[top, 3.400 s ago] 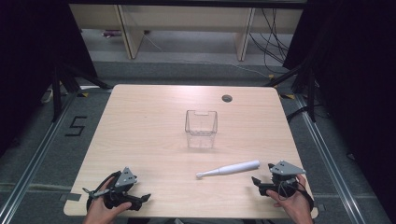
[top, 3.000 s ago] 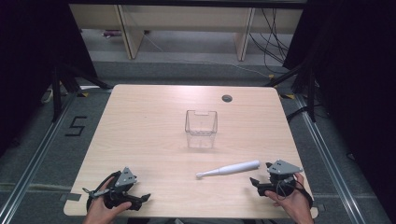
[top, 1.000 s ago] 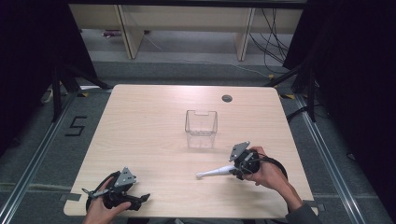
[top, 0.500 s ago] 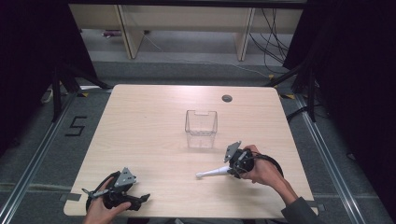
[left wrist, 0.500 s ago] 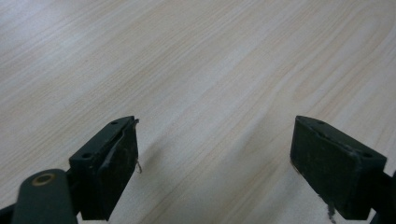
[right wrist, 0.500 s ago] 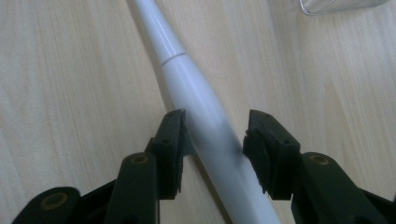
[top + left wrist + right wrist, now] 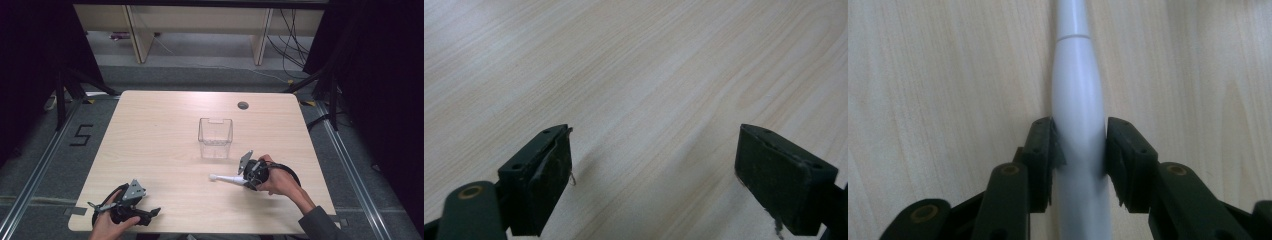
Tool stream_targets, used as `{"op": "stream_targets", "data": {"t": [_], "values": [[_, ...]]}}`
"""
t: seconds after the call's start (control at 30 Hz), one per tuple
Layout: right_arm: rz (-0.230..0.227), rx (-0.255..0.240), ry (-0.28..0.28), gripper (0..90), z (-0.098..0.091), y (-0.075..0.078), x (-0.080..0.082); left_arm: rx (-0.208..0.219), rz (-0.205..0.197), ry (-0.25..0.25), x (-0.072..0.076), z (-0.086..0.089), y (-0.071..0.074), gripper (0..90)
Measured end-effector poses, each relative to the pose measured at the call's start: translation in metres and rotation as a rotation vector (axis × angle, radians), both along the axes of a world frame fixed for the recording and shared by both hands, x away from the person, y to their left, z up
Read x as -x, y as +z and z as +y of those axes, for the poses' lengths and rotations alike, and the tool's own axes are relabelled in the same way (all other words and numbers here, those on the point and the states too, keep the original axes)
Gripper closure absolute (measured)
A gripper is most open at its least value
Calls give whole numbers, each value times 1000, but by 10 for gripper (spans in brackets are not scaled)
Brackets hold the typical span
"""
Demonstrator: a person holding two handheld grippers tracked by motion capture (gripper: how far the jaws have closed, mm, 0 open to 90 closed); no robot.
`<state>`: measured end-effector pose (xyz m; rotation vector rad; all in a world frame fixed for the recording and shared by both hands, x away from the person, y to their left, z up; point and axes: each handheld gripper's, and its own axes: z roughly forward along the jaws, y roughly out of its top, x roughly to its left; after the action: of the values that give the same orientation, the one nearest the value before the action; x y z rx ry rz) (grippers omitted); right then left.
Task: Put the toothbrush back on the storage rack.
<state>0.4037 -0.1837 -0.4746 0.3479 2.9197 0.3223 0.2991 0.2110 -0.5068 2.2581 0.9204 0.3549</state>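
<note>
Seemingly mid-pickup: right gripper (image 7: 1079,155) was clamped on the white wand (image 7: 1078,120) at its thick body. Lift it level and slowly. Left gripper (image 7: 654,170) sat agape, idle.

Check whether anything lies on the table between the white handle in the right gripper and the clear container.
Nothing visible does. The right gripper is closed on the white handle, and only bare table separates it from the clear container just beyond.
</note>
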Motion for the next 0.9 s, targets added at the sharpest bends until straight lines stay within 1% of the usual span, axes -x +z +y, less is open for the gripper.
{"op": "stream_targets", "data": {"t": [0.03,0.07,0.1,0.13,0.17,0.2,0.23,0.27,0.3,0.33,0.37,0.4,0.43,0.47,0.5,0.53,0.57,0.6,0.63,0.67,0.77,0.8,0.83,0.87,0.9], "values": [[-1,11,17,655,0,0,-1,-1,1,-1,0,0,0,149],[6,19,-6,653,1,-1,-1,-1,1,0,0,0,0,149],[9,20,2,652,1,-1,-2,0,1,0,0,0,0,149],[15,38,-13,654,2,-1,-1,0,1,0,0,0,0,149],[25,37,-27,656,3,-1,-2,-1,1,1,0,0,0,149],[27,43,-22,659,3,-1,-3,-1,1,1,0,0,0,149],[33,48,-3,659,5,-1,-5,-2,1,0,0,0,0,149],[48,62,-41,659,6,0,-4,-1,1,0,0,0,0,149],[44,69,-3,660,7,0,-7,-2,0,-1,0,0,0,148],[53,79,-16,661,7,0,-7,-1,0,-2,0,0,0,149],[71,88,-37,661,9,1,-6,-1,-2,-4,0,0,0,149],[72,100,-40,661,11,1,-6,4,-2,0,0,0,0,149],[70,96,19,662,10,0,-11,4,-3,-1,0,0,0,149],[70,96,19,662,10,0,-11,4,-3,-1,0,0,0,149],[86,110,-22,662,13,1,-8,1,-3,-4,0,0,0,149],[93,125,-25,662,15,1,-9,2,-2,-1,0,0,0,148],[88,139,2,662,15,1,-11,5,-1,1,0,0,0,149],[88,139,2,662,15,1,-11,5,-1,1,0,0,0,149],[112,152,-29,662,18,2,-10,3,-2,-1,0,0,0,149],[114,146,-4,662,17,1,-13,4,-2,-1,0,0,0,149],[127,162,-23,663,20,1,-13,4,-2,-1,0,0,0,149],[139,168,-37,663,21,2,-13,4,-3,-2,0,0,0,149],[138,171,-29,663,21,2,-14,3,-3,-3,0,0,0,149],[140,176,-51,664,22,2,-13,3,-5,-5,0,0,0,149],[143,176,-46,664,22,2,-14,4,-5,-5,1,0,0,149]]}}
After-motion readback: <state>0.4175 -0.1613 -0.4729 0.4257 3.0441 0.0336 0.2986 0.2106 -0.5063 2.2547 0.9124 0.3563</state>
